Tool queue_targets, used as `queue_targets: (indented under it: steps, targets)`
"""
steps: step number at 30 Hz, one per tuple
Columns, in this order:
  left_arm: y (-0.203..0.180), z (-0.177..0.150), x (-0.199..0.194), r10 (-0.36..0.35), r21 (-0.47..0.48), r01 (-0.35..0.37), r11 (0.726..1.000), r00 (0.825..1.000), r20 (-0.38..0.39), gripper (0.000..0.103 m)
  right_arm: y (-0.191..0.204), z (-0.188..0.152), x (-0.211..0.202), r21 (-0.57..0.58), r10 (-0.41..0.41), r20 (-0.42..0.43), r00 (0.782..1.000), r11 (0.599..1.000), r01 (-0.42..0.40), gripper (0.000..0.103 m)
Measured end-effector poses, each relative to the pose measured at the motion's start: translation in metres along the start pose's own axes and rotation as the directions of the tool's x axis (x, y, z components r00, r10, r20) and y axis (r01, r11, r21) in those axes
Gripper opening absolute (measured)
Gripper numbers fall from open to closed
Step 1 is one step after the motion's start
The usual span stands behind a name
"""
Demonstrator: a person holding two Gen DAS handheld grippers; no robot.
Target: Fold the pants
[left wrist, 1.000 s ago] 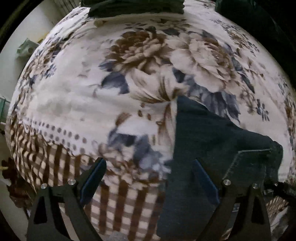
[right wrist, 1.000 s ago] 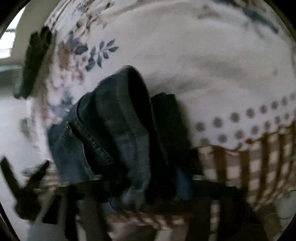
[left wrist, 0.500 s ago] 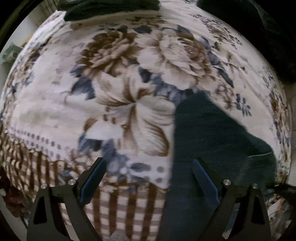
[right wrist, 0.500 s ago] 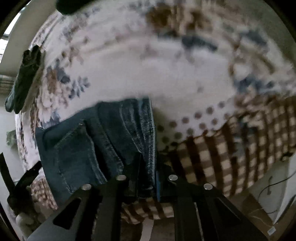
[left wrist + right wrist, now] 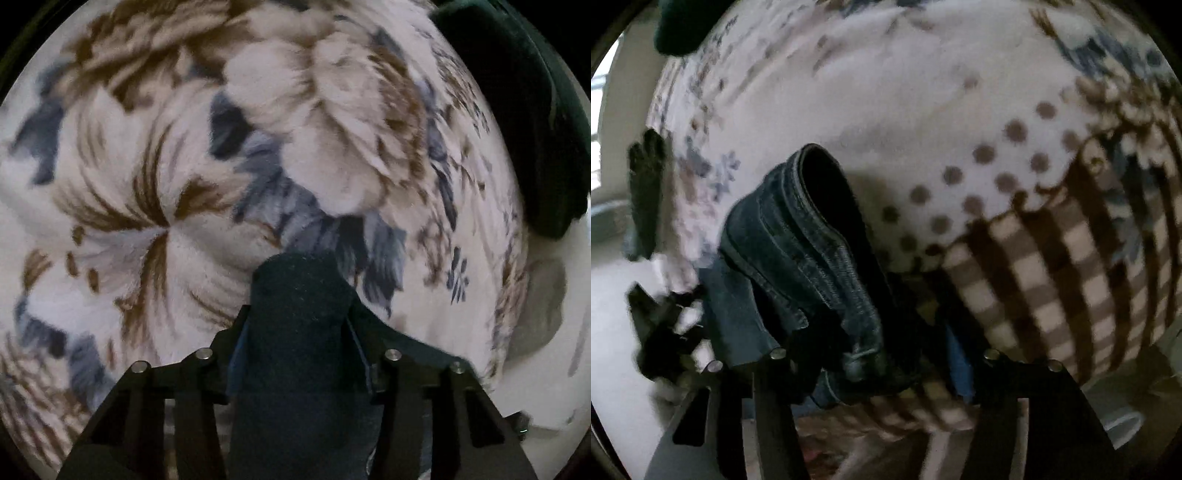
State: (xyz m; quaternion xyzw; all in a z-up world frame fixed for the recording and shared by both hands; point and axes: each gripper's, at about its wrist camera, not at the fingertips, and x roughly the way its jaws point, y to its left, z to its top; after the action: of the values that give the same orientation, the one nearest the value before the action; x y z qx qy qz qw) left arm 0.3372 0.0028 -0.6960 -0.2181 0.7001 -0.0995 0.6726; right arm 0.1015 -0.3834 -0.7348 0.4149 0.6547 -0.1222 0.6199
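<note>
The pants [image 5: 299, 332], of dark blue denim, were seen lying on a bed covered by a floral blanket [image 5: 155, 206] with a brown checked border. In the left wrist view, a rounded bunch of the denim was caught between the fingers of the left gripper [image 5: 295, 347], whose jaws had just been closing and were pressed against the cloth on both sides. In the right wrist view, the waistband end of the pants [image 5: 812, 236] was seen raised in a thick fold just beside the checked border, its stitched seams turned upward. The jaws of the right gripper [image 5: 886, 354] had just been opening; denim was still seen between them, but whether the pads pressed on it could not be told through the blur. A dark green garment [image 5: 532, 122] was seen lying at the far edge of the bed, well apart from the pants.
</note>
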Motion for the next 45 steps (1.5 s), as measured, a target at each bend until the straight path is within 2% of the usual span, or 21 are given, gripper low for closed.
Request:
queue_targets:
  steps: [2,4,6,9,12,13,14,17,19,21,23,24,27,29,32,35,37,40,41,43,45]
  targets:
    - [0.009,0.005,0.005,-0.046,-0.045,0.045,0.998,0.999,-0.027,0.043,0.0,0.002,0.003,0.013,-0.012,-0.006,1.0,1.0,0.012,0.059]
    - [0.007,0.004,0.001,-0.051,-0.024,0.05,0.998,0.998,-0.037,0.047,0.003,0.003,0.002,0.003,-0.019,-0.012,1.0,1.0,0.019,0.06]
    - [0.001,-0.002,-0.01,-0.052,0.009,0.052,0.999,0.998,-0.035,0.053,0.0,0.005,-0.002,0.04,0.075,-0.037,0.996,0.996,-0.074,0.068]
    - [-0.002,-0.017,-0.02,-0.059,0.038,0.061,0.997,0.997,-0.053,0.074,-0.014,-0.005,-0.017,0.1,0.22,-0.023,0.975,0.971,-0.217,0.081]
    - [0.001,-0.039,-0.022,-0.054,0.052,0.058,0.997,0.995,-0.082,0.077,-0.017,-0.014,-0.02,0.113,0.287,-0.016,0.958,0.952,-0.283,0.081]
    - [0.001,-0.046,-0.02,-0.046,0.056,0.05,0.997,0.995,-0.084,0.077,-0.017,-0.016,-0.018,0.116,0.291,-0.018,0.956,0.951,-0.287,0.081]
    - [0.002,-0.05,-0.02,-0.032,0.058,0.037,0.998,0.996,-0.084,0.077,-0.013,-0.017,-0.013,0.103,0.254,-0.02,0.967,0.963,-0.251,0.081]
    - [0.008,-0.065,-0.019,-0.01,0.063,0.013,0.998,0.999,-0.045,0.077,0.005,-0.02,-0.005,0.045,0.094,-0.017,0.995,0.995,-0.093,0.041]
    - [0.01,-0.069,-0.019,0.005,0.087,-0.002,0.996,0.999,-0.036,0.075,0.014,-0.027,-0.021,-0.015,0.035,0.025,0.999,0.999,-0.034,0.03]
    - [0.007,-0.07,-0.017,0.019,0.115,-0.014,0.993,0.999,-0.039,0.075,0.013,-0.03,-0.017,-0.026,0.001,0.01,1.0,1.0,-0.001,0.028]
    - [0.004,-0.069,-0.017,0.034,0.127,-0.03,0.991,0.999,-0.031,0.075,-0.003,-0.028,-0.002,0.05,0.061,-0.039,0.997,0.997,-0.059,0.034]
    - [0.004,-0.067,-0.018,0.03,0.124,-0.026,0.992,0.999,-0.031,0.075,-0.005,-0.023,-0.002,0.063,0.097,-0.046,0.994,0.994,-0.094,0.047]
    - [0.007,-0.065,-0.024,-0.013,0.103,0.017,0.995,0.999,-0.042,0.075,-0.012,-0.02,-0.01,0.077,0.184,-0.032,0.982,0.98,-0.181,0.076]
    - [0.013,-0.071,-0.029,-0.043,0.099,0.048,0.994,0.998,-0.049,0.077,-0.022,-0.023,-0.015,0.097,0.238,-0.025,0.971,0.967,-0.235,0.081]
    - [0.017,-0.08,-0.023,-0.096,0.092,0.103,0.99,0.993,-0.075,0.077,-0.03,-0.027,0.006,0.102,0.282,-0.076,0.956,0.956,-0.274,0.082]
    - [0.024,-0.089,-0.01,-0.134,0.061,0.14,0.988,0.986,-0.1,0.078,-0.028,-0.023,0.036,0.139,0.406,-0.108,0.907,0.91,-0.391,0.082]
    - [0.027,-0.09,-0.005,-0.16,0.043,0.165,0.985,0.983,-0.095,0.079,-0.019,-0.017,0.054,0.126,0.428,-0.11,0.897,0.901,-0.415,0.086]
    - [0.029,-0.088,-0.003,-0.178,0.028,0.182,0.983,0.979,-0.098,0.08,-0.009,-0.012,0.061,0.143,0.446,-0.043,0.894,0.888,-0.436,0.089]
    - [0.03,-0.087,-0.003,-0.184,0.023,0.187,0.982,0.978,-0.101,0.08,-0.006,-0.013,0.054,0.135,0.464,-0.01,0.886,0.878,-0.459,0.088]
    - [0.033,-0.087,-0.005,-0.189,0.022,0.192,0.981,0.976,-0.107,0.08,0.002,-0.019,0.037,0.098,0.502,0.046,0.863,0.858,-0.504,0.082]
    - [0.032,-0.087,-0.005,-0.189,0.03,0.194,0.981,0.976,-0.11,0.08,0.013,-0.023,0.024,0.042,0.493,0.061,0.868,0.867,-0.496,0.08]
